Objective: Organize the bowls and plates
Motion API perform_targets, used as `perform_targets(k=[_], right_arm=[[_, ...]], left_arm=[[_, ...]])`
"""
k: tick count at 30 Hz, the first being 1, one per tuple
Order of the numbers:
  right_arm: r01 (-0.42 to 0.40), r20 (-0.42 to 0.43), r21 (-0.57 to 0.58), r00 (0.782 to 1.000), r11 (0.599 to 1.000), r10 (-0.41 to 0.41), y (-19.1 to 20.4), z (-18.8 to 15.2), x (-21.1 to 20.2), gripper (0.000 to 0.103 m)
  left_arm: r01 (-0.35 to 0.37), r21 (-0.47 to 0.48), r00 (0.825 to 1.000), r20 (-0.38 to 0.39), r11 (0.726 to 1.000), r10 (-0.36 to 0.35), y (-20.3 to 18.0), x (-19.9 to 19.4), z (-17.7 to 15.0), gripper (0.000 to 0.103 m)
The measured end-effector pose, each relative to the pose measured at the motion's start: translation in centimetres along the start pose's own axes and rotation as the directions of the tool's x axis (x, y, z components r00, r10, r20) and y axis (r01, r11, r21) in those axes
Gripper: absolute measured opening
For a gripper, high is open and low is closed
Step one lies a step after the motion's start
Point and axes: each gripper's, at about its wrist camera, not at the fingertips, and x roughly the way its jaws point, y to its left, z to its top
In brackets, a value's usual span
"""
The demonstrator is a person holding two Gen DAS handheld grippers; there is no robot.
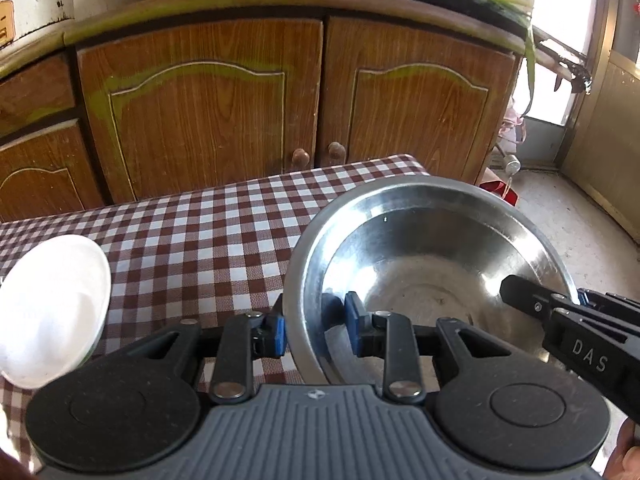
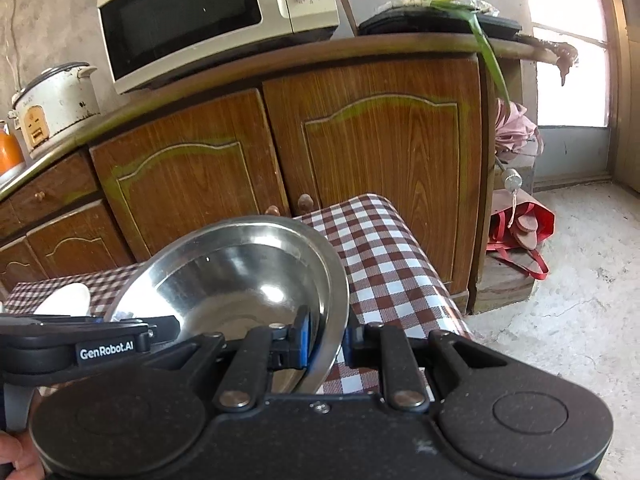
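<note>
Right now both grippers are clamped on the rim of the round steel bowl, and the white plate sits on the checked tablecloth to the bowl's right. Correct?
Not quite. The white plate lies to the left of the round steel bowl, as the left wrist view shows. The rest holds: the left gripper and the right gripper each have their jaws shut on the bowl's rim, above the red-and-white checked tablecloth.

Left gripper (image 1: 316,330) fingers (image 1: 354,314) clamp the steel bowl (image 1: 424,272) rim.
</note>
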Motion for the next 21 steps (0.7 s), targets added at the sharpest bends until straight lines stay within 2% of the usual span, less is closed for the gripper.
perform_targets(k=[9,21], right_arm=[[0.000,0.033,-0.011,0.999,1.000,0.000,0.9,0.9,-4.1,0.021],[-0.017,0.044,0.002,0.999,1.000,0.017,1.5,0.8,-7.1,0.021]], left_arm=[[0.009,-0.017,1.000,0.010,1.000,-0.009,-0.1,-3.3,-0.5,0.031],[0.006,-0.017,1.000,0.006,1.000,-0.006,-0.1,-5.8,-1.3,0.033]])
